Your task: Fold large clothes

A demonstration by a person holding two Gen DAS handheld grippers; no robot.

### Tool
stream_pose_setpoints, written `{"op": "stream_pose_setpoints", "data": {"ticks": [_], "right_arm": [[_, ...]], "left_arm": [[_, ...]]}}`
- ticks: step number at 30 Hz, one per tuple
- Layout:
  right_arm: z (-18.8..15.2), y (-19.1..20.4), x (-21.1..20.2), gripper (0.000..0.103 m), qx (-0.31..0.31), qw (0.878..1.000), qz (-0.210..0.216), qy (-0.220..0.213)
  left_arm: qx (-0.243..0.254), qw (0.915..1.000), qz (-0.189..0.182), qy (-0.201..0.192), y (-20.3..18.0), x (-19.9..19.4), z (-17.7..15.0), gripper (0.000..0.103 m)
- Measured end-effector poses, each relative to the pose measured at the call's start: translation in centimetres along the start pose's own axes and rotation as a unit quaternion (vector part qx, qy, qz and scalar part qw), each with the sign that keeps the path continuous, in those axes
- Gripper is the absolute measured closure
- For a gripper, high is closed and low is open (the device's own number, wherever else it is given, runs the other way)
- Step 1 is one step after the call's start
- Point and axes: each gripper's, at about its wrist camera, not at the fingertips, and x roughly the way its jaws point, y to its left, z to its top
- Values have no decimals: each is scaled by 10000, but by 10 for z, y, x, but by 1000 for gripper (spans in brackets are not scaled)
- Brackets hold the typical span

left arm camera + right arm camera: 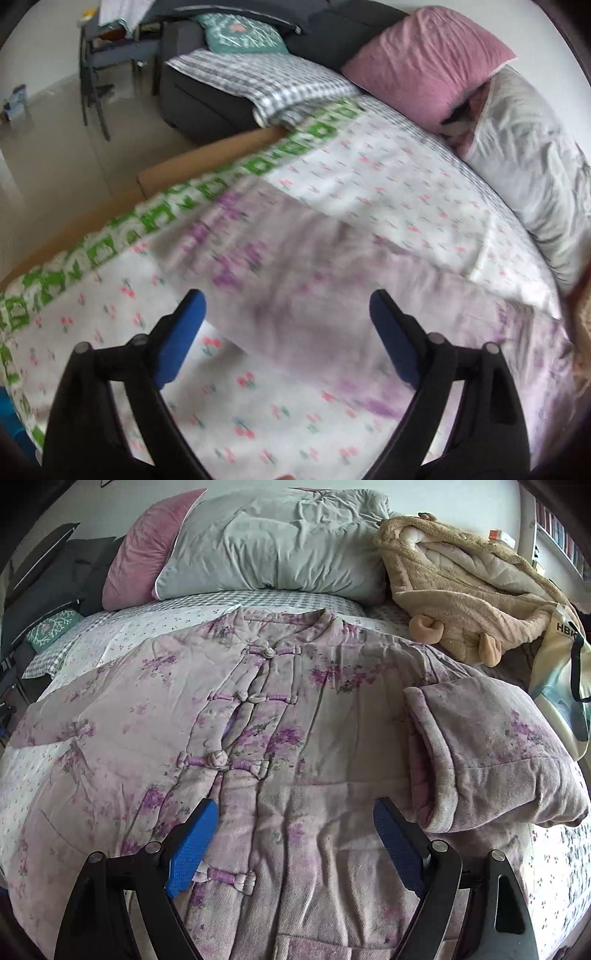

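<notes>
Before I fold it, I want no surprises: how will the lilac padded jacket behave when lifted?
The lilac padded jacket looks quilted and thick, so probably floppy yet bulky. The folded-in sleeve holds a rounded roll, suggesting springy padding that may unfold. Its woven cloth looks matte, likely not slippery.

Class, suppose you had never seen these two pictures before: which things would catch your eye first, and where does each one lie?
First comes the lilac floral padded jacket, spread front-up across the middle of the bed, its knot buttons closed and one sleeve folded in on the picture's right. Behind it, a pink pillow and a grey pillow lean at the head of the bed, with a tan fleece garment heaped to their right. Both the left gripper and the right gripper hover open above the jacket.
</notes>
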Motion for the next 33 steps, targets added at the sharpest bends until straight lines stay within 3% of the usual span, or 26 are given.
{"op": "stream_pose_setpoints", "data": {"ticks": [4, 10, 14, 18, 21, 22, 23, 24, 26, 29, 33], "right_arm": [[0, -15, -5, 15, 140, 9991, -390, -89], [1, -41, -11, 15, 162, 9930, -1077, -446], [7, -52, -5, 15, -87, 9900, -1284, -577], [12, -62, 22, 15, -231, 9887, -1467, -200], [8, -69, 49, 16, -439, 9828, -1791, 124], [5, -72, 55, 29, -492, 9809, -1877, 157], [4, -75, 56, 52, -537, 9775, -2037, 124], [4, -78, 53, 58, -561, 9760, -2101, 93], [11, -89, 39, 87, -290, 9841, -1750, 3], [29, -108, 4, 93, -3, 9825, -1836, -325], [58, -144, -48, 93, -17, 9639, -2542, -797]], "left_arm": [[86, 9992, -318, 204, -26, -30, -19, 0], [462, 9931, -940, 519, -81, -73, -65, 0], [679, 9873, -1358, 477, -117, -103, -107, 0], [1316, 9746, -1782, 318, -157, -114, -151, 0], [1484, 9569, -2354, 830, -191, -104, -173, 0], [1589, 9505, -2529, 852, -202, -105, -178, 0], [1684, 9484, -2564, 808, -211, -108, -182, 0], [1777, 9472, -2555, 773, -218, -110, -186, 0], [1870, 9427, -2626, 857, -232, -109, -191, 0], [2032, 9373, -2655, 980, -242, -105, -196, 0], [2148, 9344, -2672, 966, -246, -106, -199, 0]]}}
